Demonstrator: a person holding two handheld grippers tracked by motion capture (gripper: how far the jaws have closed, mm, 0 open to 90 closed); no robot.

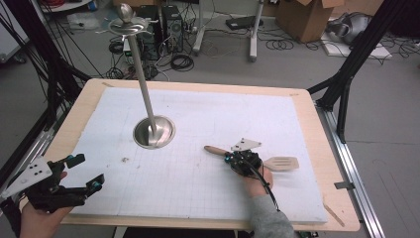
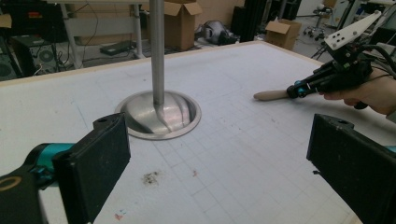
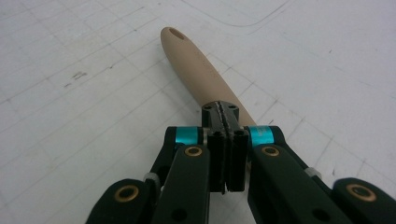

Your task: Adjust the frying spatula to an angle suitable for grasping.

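- High view: the right gripper [image 1: 233, 158] is right of the centre of the frame, on the white mat [image 1: 208, 188]. Under it lies the wooden spatula [image 1: 282, 163], with the handle end to the left and the slotted blade to the right of the gripper. The left gripper [image 1: 86, 181] is in the lower left corner, jaws wide apart and with nothing between them. The metal stand [image 1: 153, 131] has its round base left of the centre, and its pole goes to the upper left.
- Left gripper view: two black pads [image 2: 93, 163] stand far apart at the lower left and lower right, nothing between them. The stand base is in the centre. At the upper right the right gripper touches the spatula handle.
- Right gripper view: the jaws are pressed together, pad against pad, just above the handle, which goes from them to the upper middle. I cannot tell if they hold it.
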